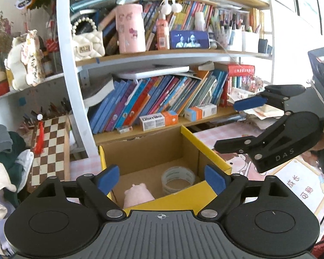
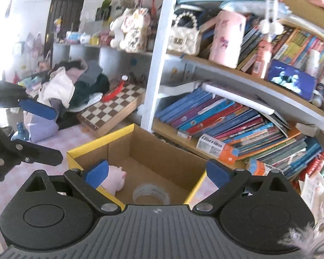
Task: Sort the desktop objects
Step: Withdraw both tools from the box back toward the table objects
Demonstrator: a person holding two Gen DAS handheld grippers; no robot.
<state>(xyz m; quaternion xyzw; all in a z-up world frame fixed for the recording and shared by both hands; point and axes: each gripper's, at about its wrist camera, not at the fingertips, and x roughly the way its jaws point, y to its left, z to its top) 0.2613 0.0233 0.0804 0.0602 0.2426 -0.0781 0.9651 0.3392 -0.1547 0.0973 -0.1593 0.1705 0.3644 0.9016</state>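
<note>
Brown cardboard, yellow-edged: the open box (image 1: 153,151) sits on the pink checked desk mat (image 1: 222,133), pushed against the lower bookshelf (image 1: 162,129). We read "DAS" moulded on the right gripper's black body in the left wrist view, and what looks like "Bimile" on a white-and-orange carton (image 1: 158,120) lying flat on the shelf edge; Chinese characters show on a printed sheet (image 1: 300,185) at the right, too distorted for us to read more.

Left gripper (image 1: 161,178): aimed forward and somewhat downward over the box's near yellow flap, jaws spread wide, nothing between the blue pads (image 1: 109,178). Right gripper (image 2: 157,173): likewise tilted down toward the box, jaws wide apart and empty.

Inside the box, on its floor, we note a pink plush toy (image 1: 138,195) at the left and a roll of clear tape (image 1: 178,178) lying flat just beside it. Both lie below and beyond the fingertips of each gripper, clear of the pads.
</note>
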